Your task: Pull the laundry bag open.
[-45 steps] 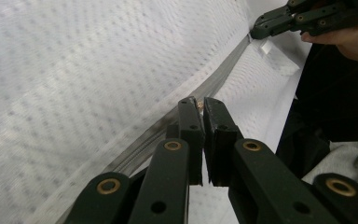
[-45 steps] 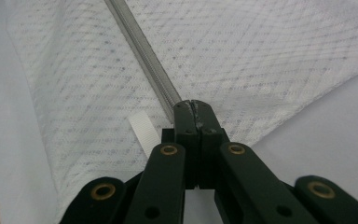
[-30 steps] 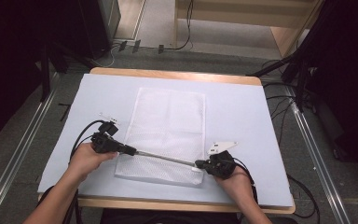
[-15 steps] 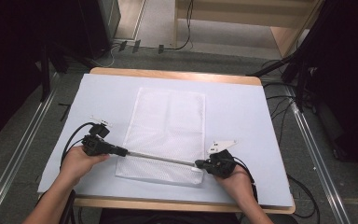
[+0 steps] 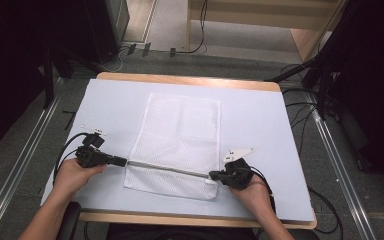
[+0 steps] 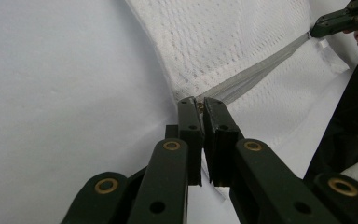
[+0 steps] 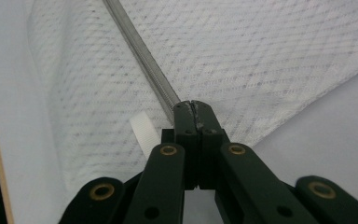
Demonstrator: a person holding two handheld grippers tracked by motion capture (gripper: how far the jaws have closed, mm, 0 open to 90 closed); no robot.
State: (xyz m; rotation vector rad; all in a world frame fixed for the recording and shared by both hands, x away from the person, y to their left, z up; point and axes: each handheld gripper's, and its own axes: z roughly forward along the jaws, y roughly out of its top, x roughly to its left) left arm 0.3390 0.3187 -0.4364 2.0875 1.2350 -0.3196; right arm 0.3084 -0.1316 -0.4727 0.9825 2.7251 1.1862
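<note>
A white mesh bag lies flat in the middle of the table, with a grey zipper running across its near end. My left gripper is at the bag's left edge, shut on the small brass zipper pull. My right gripper is shut on the right end of the zipper, at the bag's near right corner. In the left gripper view the zipper stretches taut to the right gripper. A white fabric tab sticks out beside the right jaws.
The table is covered by a pale sheet and has a wooden rim at the far side. Cables trail from both grippers, and metal rails run along the floor on either side.
My left gripper has moved left along the zipper line, from over the bag to its left edge. The right gripper and the bag have stayed in place.
</note>
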